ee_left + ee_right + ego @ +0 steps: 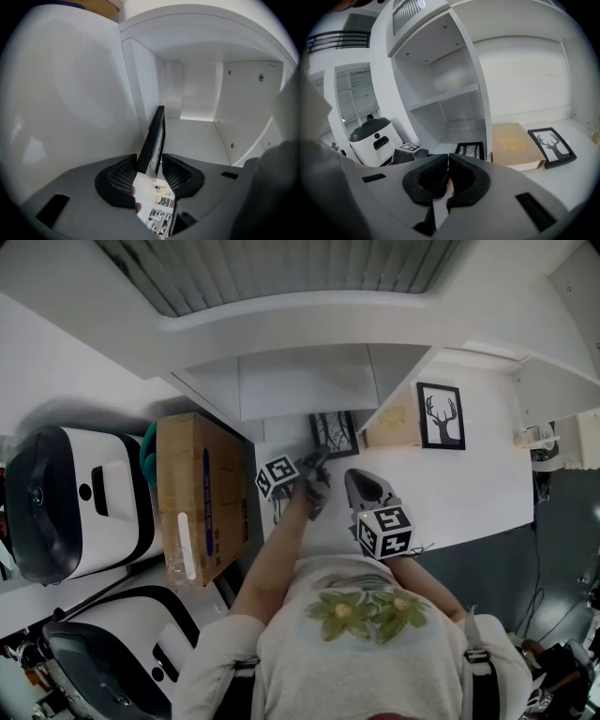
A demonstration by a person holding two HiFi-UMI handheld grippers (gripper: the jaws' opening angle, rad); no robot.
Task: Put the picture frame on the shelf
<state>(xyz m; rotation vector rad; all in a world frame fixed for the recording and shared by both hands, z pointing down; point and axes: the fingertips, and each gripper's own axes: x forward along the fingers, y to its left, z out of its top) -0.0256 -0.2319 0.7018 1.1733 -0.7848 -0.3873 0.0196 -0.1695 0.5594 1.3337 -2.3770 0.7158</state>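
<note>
The black picture frame (335,432) stands on edge on the floor of a white shelf compartment (197,136), close to its left wall. In the left gripper view I look along the frame's (154,140) thin edge. My left gripper (151,161) is open, its jaws on either side of the frame's near end, with slight gaps at the pads. In the head view the left gripper (317,460) reaches into the shelf. My right gripper (361,486) hangs back to the right, shut and empty (448,157). From there the frame (469,150) shows left of the divider.
Right of the divider lie a tan box (516,144) and a deer picture (551,146), also in the head view (441,415). A cardboard box (197,498) and a white machine (75,498) stand to the left. More shelf boards rise above.
</note>
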